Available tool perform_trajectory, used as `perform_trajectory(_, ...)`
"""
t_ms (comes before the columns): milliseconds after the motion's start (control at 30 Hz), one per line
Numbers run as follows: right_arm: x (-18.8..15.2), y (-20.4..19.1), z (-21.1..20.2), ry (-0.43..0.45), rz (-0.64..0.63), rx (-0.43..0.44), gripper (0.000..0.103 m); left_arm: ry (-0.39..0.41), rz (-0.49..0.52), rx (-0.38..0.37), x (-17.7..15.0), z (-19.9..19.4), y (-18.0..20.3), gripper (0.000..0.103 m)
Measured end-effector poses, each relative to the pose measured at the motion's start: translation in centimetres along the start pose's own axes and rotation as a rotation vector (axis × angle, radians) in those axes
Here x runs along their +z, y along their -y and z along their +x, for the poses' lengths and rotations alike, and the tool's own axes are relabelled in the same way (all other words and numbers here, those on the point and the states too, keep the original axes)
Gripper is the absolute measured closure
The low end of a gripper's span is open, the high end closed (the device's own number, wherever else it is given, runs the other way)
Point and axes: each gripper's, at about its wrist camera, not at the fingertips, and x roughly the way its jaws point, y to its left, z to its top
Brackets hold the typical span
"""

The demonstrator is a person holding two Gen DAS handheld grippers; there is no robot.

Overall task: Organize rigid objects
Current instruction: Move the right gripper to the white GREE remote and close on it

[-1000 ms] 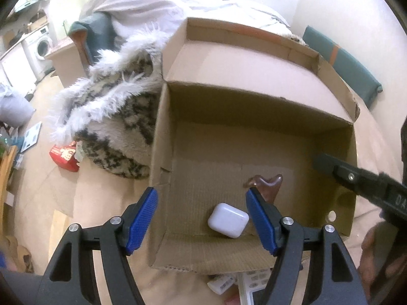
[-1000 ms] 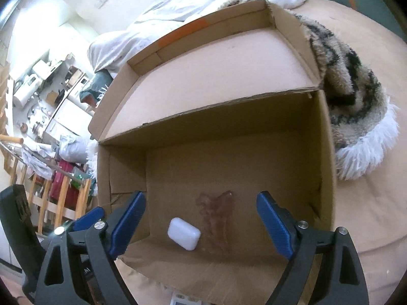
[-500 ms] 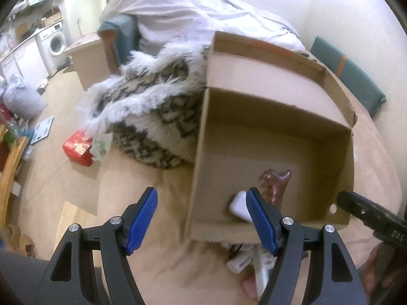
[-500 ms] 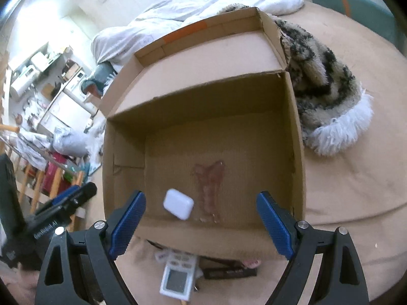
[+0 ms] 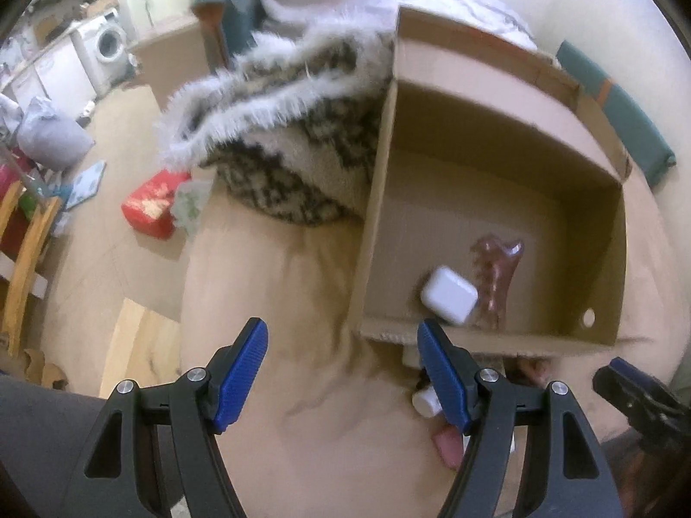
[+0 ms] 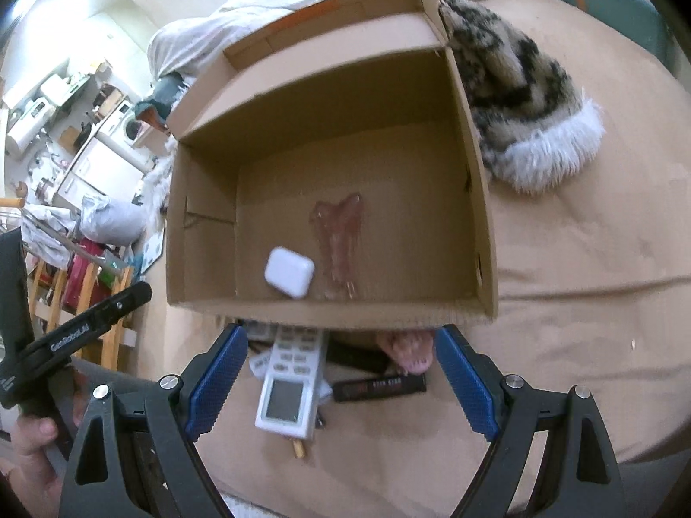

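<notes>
Both grippers are pulling back from the cardboard box (image 6: 328,198), so its near wall, which a second ago lay under the fingertips, is now standing ahead of them, and items hidden before are showing on the beige bedcover (image 6: 561,302) in front of it.

Going from left to right in the right wrist view, the left gripper (image 6: 82,323) is reaching in from the left edge, gripped by a hand (image 6: 30,453), and its jaws are standing apart with nothing between them. The right gripper (image 6: 341,380) is hanging over the bedcover, its blue pads wide apart and empty. Between and just ahead of those pads, a white remote control (image 6: 289,388) is lying partly tucked under the box's near wall, with a black bar-shaped item (image 6: 380,386) beside it on the right and a pink object (image 6: 410,349) just beyond that, too blurred to identify. Inside the box, a white earbud case (image 6: 288,273) is sitting near the front wall, with a translucent reddish hair clip (image 6: 339,233) touching or just beside it on its right. A fluffy patterned blanket (image 6: 518,99) is lying against the box's right side.

In the left wrist view, the left gripper (image 5: 343,377) is hovering over bare bedcover left of the box.
</notes>
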Motion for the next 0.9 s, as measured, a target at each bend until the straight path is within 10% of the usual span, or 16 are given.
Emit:
perform_trajectory(367,-0.7,-4.1,5.6,-0.242,-0.075,0.041,0.012,-0.071,-0.005,-0.014,-0.3,1.3,0.1,0.034)
perform_trajectory(667,-0.7,-7.0,11.5,-0.371,-0.162,-0.12,0.019,-0.088,-0.023,-0.014,-0.2,1.6,-0.4,0.034)
perform_trajectory(900,-0.8,-7.3,12.1,-0.39,-0.184,-0.141,0.054,-0.091,-0.02,-0.015,-0.2,1.8,-0.2,0.034)
